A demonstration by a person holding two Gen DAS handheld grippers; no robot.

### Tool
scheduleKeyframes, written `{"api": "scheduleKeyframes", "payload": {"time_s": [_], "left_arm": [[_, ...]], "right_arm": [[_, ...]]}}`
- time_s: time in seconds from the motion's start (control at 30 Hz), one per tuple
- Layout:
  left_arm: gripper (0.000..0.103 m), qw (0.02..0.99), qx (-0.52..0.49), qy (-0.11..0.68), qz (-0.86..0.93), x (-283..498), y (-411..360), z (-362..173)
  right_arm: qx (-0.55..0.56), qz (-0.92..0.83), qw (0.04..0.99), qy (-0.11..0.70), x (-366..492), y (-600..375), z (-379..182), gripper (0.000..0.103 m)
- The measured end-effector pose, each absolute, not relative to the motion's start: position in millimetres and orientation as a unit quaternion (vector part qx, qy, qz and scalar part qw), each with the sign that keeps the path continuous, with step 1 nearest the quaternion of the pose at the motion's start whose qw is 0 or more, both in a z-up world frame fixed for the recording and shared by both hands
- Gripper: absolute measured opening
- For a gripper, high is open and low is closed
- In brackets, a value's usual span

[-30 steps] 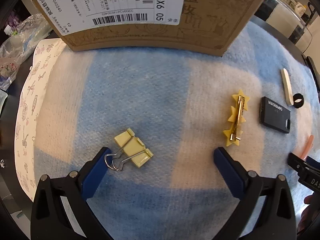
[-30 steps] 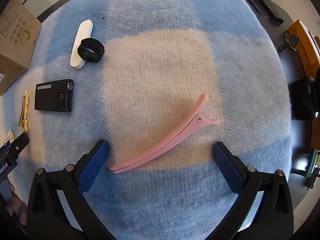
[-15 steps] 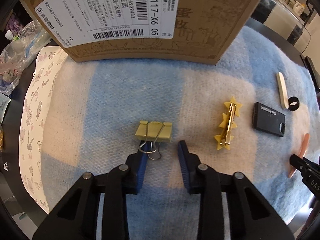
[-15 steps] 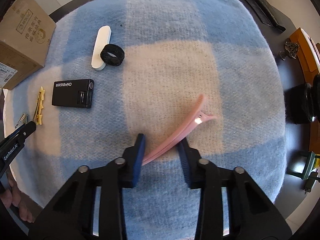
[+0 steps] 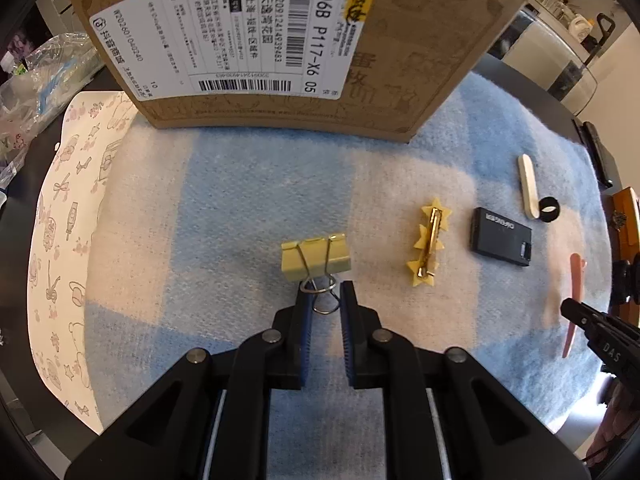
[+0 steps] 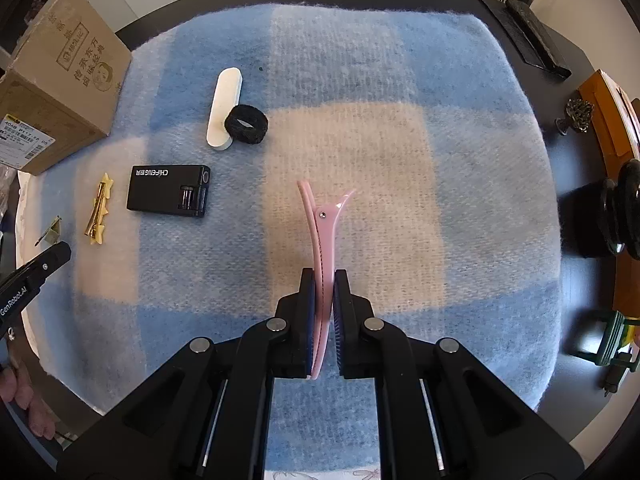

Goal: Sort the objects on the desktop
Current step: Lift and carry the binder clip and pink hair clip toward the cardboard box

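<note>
Left gripper: clenched on yellow binder clip by its wire handles. Right gripper: grasping pink hair clip, raised off checked blanket.

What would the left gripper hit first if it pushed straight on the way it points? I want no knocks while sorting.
The left gripper, shut on the wire handles of the yellow binder clip, would press the clip's body ahead of it first. Beyond lies bare blanket, then probably the cardboard box; depth is uncertain.
</note>
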State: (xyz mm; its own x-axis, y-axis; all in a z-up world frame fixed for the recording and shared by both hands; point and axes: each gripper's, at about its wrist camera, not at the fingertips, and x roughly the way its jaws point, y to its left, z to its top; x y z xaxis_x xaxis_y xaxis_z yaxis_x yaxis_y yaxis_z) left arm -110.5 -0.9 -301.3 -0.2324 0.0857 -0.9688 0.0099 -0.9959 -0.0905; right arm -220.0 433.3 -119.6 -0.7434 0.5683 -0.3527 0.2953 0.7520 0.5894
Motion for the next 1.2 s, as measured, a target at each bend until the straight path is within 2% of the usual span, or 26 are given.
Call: {"api": "scheduleKeyframes", "payload": {"time_s": [0.27,0.6,0.83,1.2], "left_arm": [[0.013,0.025,-0.62,-0.031,0.784,-104.2,1.9,-275.7],[0.013,0.039,-0.604,-0.033,0.796,-94.4,-7.1,-182.0],[0.013,0.053,-0.592,-0.021,0.804,-63.2,-3.1,-115.8],[0.013,0.045,-0.581,-0.019,0.813,-23.0,-15.9,-79.9]], "right_arm": [[0.239,0.254,0.267,0.898,-198.2,417.4,-108.8,0.008],[0.246,0.26,0.3,0.884,-118.7,336.3,-100.1,0.008],[0.268,0.265,0.329,0.866,-64.6,295.1,-48.3,0.008],[0.272,0.279,0.346,0.853,-44.2,268.1,-1.6,0.008]]}}
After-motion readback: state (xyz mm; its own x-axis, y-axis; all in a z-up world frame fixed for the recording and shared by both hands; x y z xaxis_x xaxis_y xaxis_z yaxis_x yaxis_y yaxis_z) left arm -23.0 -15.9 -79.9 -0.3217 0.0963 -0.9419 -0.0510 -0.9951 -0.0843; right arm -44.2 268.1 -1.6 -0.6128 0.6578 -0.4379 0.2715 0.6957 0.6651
